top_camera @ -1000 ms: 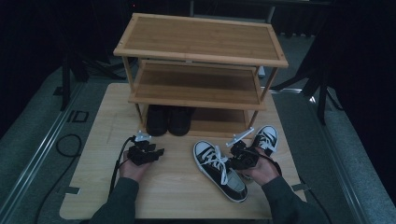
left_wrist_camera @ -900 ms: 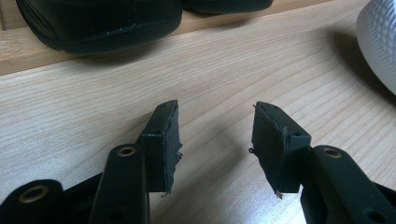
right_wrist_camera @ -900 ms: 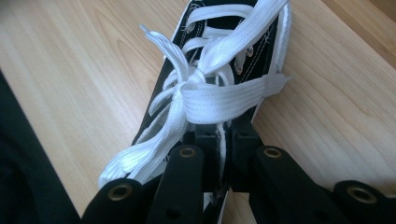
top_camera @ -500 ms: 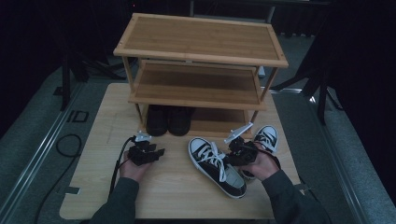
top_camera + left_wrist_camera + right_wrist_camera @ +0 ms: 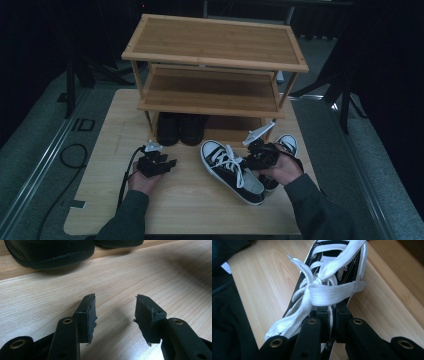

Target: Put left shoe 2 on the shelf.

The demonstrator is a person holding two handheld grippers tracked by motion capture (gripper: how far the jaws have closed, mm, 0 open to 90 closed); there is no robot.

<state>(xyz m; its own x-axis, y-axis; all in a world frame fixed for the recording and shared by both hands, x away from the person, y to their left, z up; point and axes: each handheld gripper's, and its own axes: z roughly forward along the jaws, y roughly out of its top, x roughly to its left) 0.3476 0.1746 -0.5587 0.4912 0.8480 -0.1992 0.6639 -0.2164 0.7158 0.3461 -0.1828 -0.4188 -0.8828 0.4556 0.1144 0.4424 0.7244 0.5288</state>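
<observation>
A black-and-white canvas sneaker is being held on the wooden bench, just in front of a three-tier bamboo shoe rack. Its long axis is lying diagonally: the white toe cap is pointing toward the rack's bottom shelf, the heel toward the person. The right claw is being pressed narrowly shut on the sneaker's collar edge at the shoe's right side, so the shoe is stretching away from that claw toward the rack. In the right gripper view the jaws are seen clamped together on that edge, with the white laces being draped just beyond them.

The left claw is being held wide and empty, resting low over bare bench, well apart from the sneaker and nearer a pair of black shoes already on the bottom shelf. The right hand is judged the nearer one for the coming placement.

The matching sneaker is partly hidden behind the right hand. The held sneaker is low-cut, with a white rubber sole strip.
</observation>
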